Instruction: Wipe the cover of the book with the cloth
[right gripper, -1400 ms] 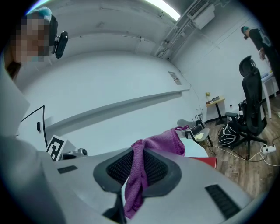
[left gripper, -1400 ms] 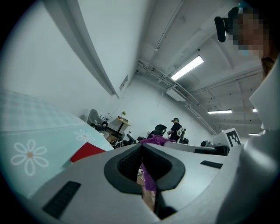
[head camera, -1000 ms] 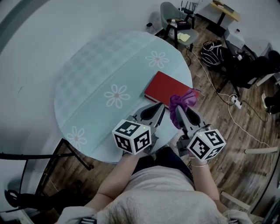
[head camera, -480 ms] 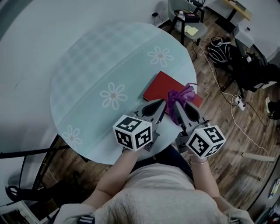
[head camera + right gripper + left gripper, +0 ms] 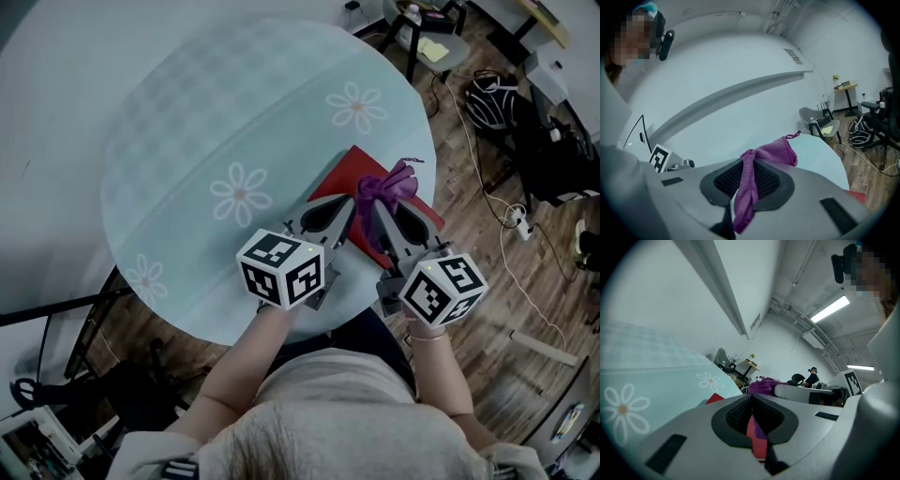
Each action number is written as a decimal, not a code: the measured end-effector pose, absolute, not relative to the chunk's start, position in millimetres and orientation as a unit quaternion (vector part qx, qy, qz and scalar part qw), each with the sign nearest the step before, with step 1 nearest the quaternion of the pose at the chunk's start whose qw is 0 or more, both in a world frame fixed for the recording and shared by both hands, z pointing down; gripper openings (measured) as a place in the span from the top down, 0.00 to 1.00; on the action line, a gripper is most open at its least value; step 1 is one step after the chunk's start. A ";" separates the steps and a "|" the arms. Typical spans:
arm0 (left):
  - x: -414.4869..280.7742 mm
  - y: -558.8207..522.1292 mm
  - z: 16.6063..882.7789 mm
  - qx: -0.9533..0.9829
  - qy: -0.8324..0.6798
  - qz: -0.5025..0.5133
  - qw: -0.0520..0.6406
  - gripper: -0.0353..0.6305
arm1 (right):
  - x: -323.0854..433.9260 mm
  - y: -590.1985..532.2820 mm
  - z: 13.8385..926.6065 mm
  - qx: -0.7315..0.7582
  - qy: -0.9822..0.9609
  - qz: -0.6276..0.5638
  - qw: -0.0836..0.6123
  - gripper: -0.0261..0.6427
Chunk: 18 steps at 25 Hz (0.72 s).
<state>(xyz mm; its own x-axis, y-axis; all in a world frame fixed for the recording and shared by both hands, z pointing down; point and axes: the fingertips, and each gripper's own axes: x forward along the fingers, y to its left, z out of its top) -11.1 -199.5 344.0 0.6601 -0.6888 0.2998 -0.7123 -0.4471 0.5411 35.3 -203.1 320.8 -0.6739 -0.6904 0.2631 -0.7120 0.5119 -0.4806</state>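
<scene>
The cloth (image 5: 387, 186) is clamped in the right gripper (image 5: 374, 212) directly over the red book (image 5: 350, 169), centre right. The left gripper (image 5: 344, 204), jaws together, is set at its lower-left edge

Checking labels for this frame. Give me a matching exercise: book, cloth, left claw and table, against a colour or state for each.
1 book
2 cloth
3 left claw
4 table

A purple, pinched in the right claw
B shut, empty
C red, lying flat
D pale teal, flower print

Pairs: 1-C, 2-A, 3-B, 4-D
</scene>
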 end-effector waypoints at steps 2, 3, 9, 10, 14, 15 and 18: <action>-13.5 -205.9 349.2 0.846 -0.418 0.021 0.332 0.92 | 33.0 -210.6 327.0 0.399 -0.870 0.290 0.025 0.86; -14.6 -209.5 350.9 0.844 -0.421 0.022 0.333 0.92 | 32.8 -214.8 329.9 0.398 -0.869 0.293 0.028 0.86; -22.3 -229.3 361.7 0.835 -0.435 0.027 0.337 0.92 | 30.4 -240.9 342.8 0.397 -0.866 0.303 0.036 0.86; -22.9 -231.8 363.1 0.834 -0.436 0.028 0.337 0.92 | 29.9 -244.4 344.1 0.396 -0.866 0.304 0.039 0.86; -23.8 -242.1 369.5 0.829 -0.442 0.030 0.342 0.92 | 29.0 -257.8 349.9 0.392 -0.866 0.306 0.045 0.86; -24.5 -245.1 371.4 0.827 -0.444 0.031 0.343 0.92 | 29.3 -261.5 352.4 0.393 -0.865 0.309 0.047 0.86; -28.8 -254.7 379.1 0.819 -0.458 0.043 0.344 0.92 | 28.6 -273.2 361.3 0.395 -0.861 0.316 0.052 0.86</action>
